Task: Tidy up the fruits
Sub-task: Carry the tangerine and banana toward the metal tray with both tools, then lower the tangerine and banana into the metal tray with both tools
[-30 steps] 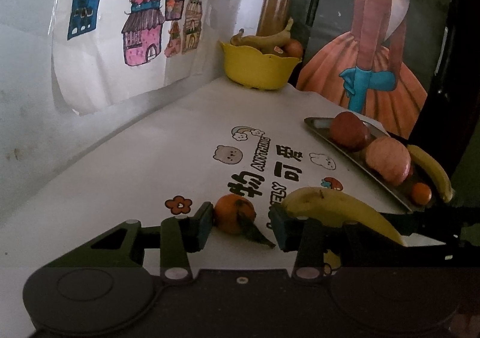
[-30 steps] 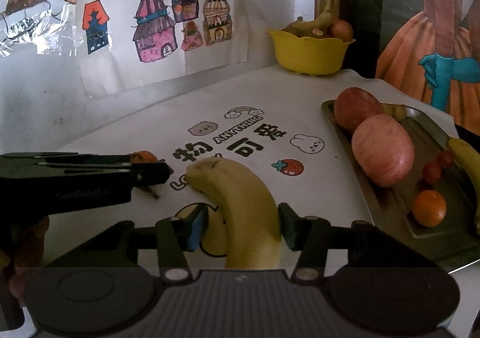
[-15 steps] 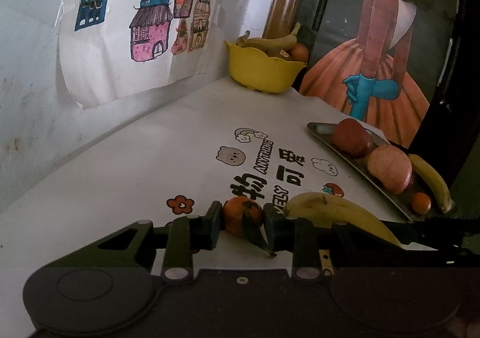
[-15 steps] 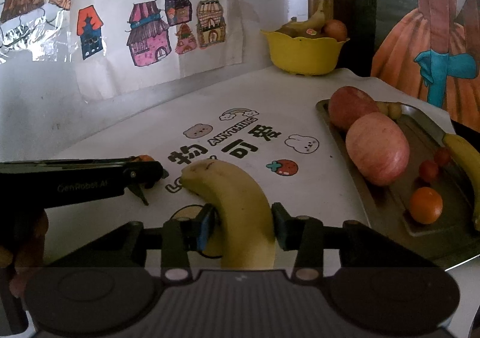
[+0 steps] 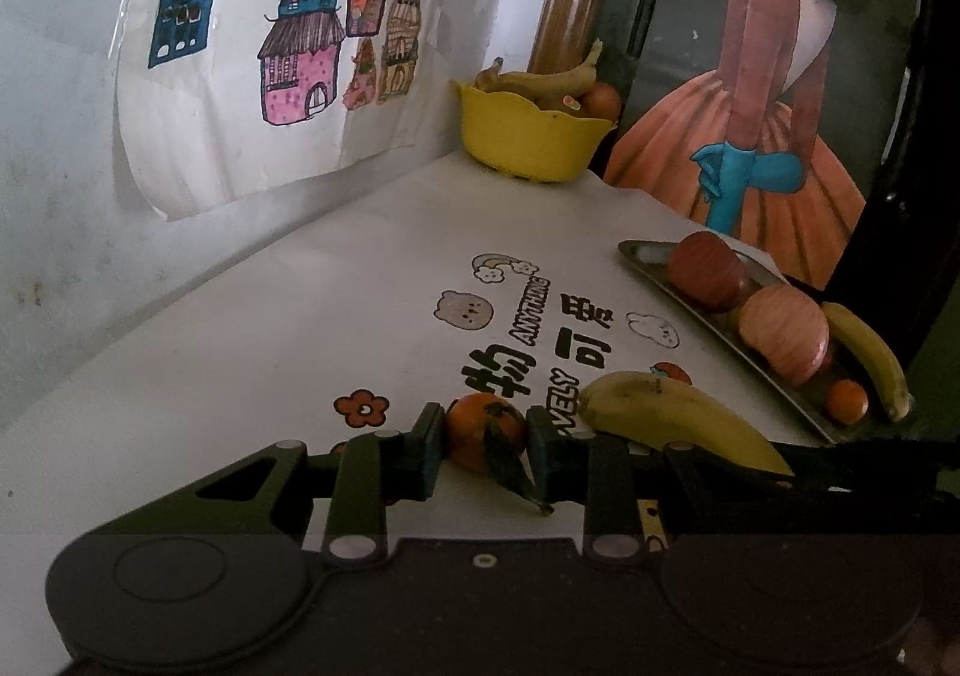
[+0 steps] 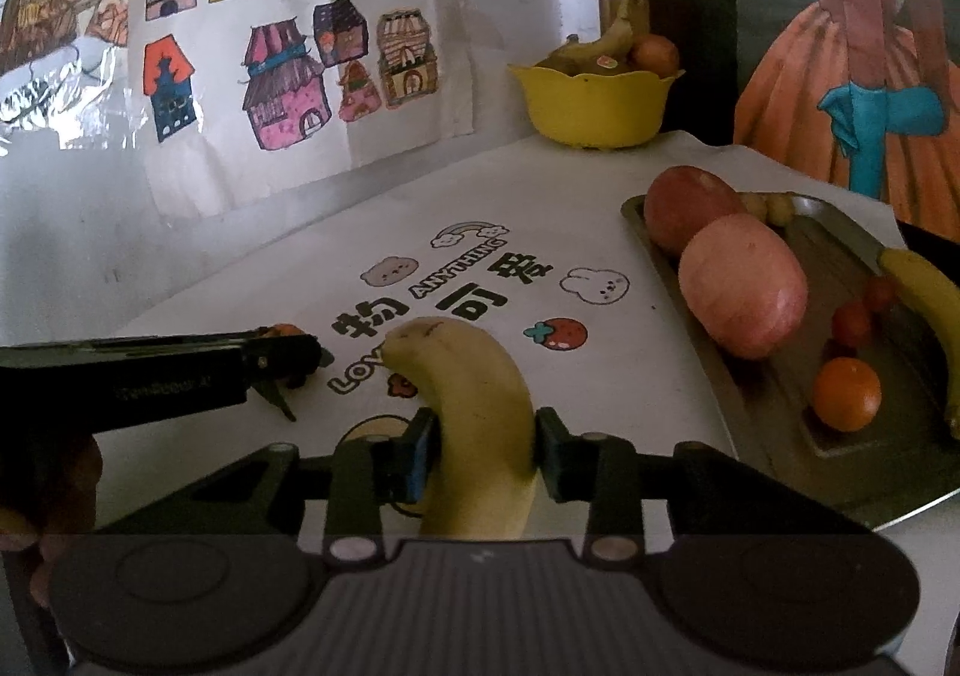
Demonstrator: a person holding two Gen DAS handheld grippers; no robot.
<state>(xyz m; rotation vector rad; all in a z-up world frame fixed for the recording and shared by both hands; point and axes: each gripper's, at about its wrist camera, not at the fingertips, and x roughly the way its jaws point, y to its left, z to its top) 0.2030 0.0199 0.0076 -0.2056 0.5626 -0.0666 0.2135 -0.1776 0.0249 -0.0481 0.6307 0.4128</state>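
White printed table cover (image 5: 252, 352) under dim light, house drawings (image 6: 288, 70) taped to the wall, yellow bowl (image 5: 528, 139) of fruit in the far corner, metal tray (image 6: 774, 394) with apples at right. Left gripper (image 5: 485, 439) angled downward, clamped on the small orange (image 5: 480, 427) resting on the cover; a second ago wider, orange loose between. Right gripper (image 6: 480, 451) just been closing, pads now pressing the banana (image 6: 474, 400) lying beside
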